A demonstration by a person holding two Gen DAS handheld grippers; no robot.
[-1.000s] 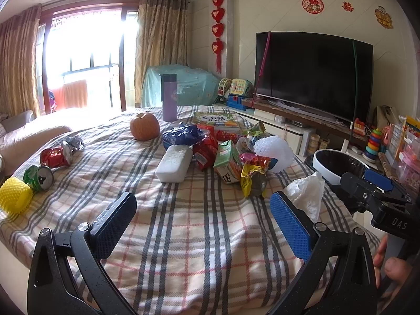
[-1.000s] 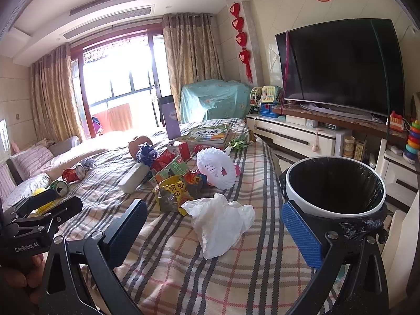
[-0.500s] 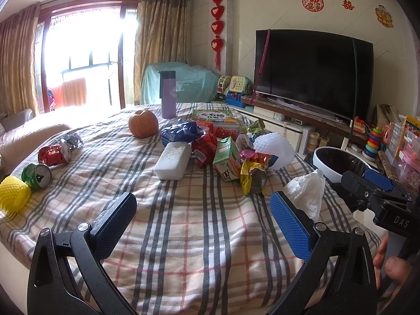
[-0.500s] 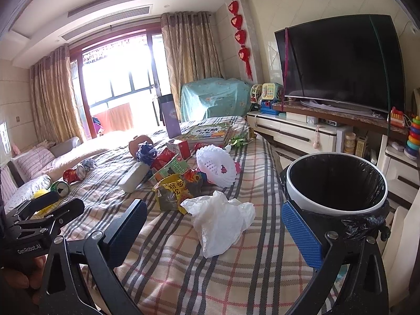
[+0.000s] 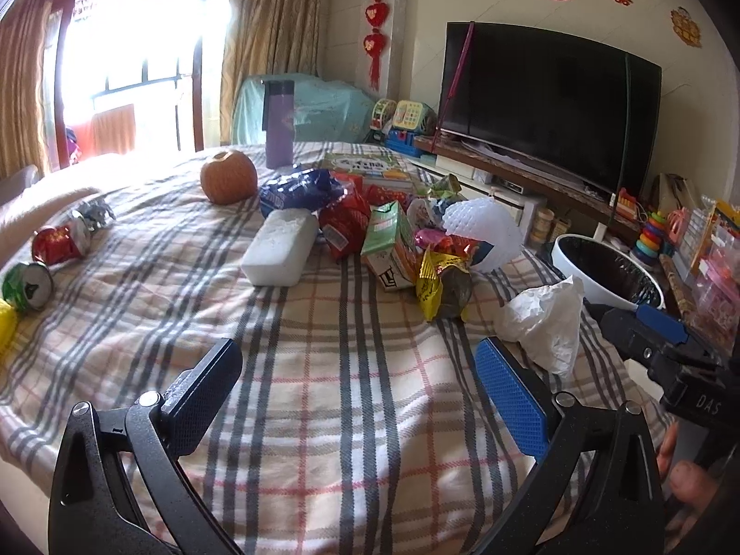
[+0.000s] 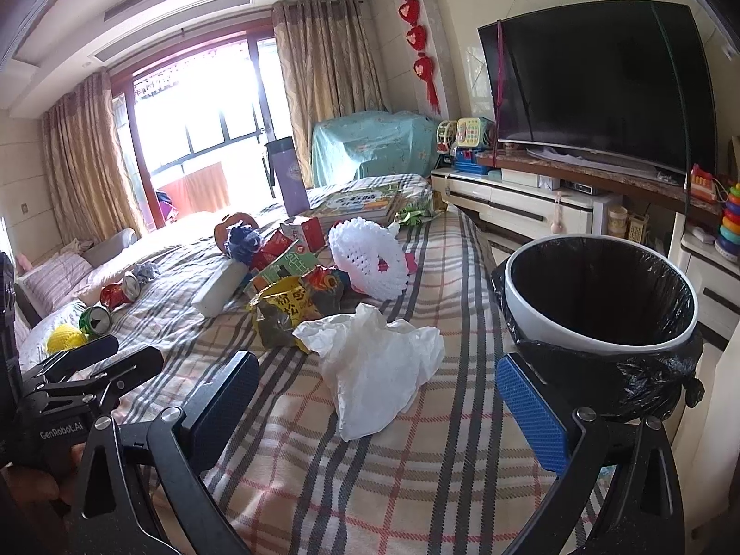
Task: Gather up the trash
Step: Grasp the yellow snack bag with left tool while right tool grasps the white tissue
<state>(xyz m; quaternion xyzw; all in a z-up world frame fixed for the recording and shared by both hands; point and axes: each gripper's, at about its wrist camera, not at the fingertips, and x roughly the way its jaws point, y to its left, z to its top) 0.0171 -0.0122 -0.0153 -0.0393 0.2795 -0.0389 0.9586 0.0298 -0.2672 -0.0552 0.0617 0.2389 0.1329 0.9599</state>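
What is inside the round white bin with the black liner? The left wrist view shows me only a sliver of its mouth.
Observer: Nothing that I can see. The right wrist view looks into the bin and shows only bare black liner.
Operator: Is the right gripper holding anything?
Observer: No. The right gripper is open and empty, and the crumpled white plastic bag lies on the blanket just ahead, between the lines of its two fingers.
Operator: Does that bag touch the bin?
Observer: No. A strip of the checked blanket shows between them, and the bin stands past the blanket's edge.
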